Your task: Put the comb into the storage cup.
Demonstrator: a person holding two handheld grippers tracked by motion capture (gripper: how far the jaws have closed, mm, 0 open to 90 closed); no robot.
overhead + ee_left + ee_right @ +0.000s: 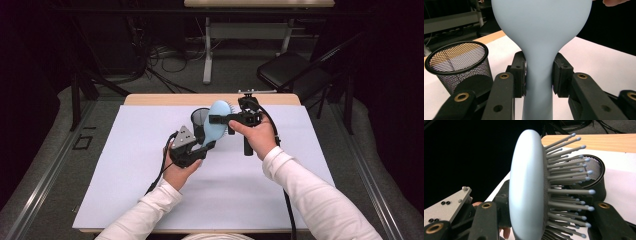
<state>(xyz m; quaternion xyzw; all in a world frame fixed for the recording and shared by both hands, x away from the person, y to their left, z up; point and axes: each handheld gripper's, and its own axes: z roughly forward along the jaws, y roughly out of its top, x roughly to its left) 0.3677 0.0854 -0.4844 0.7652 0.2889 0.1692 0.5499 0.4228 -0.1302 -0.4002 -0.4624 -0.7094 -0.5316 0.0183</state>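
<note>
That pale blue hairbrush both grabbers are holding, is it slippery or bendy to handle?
The hairbrush is probably stiff: it keeps its shape while held at neck and head. Its smooth, rounded back looks slippery, so the left gripper clamps the narrow neck, where slipping seems less likely. The bristles likely flex, so the right gripper, pressing on them, may hold less firmly.

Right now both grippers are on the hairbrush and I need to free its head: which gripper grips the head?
The right gripper: its jaws clamp the hairbrush across its bristled head, while the left gripper pinches the narrow handle.
</note>
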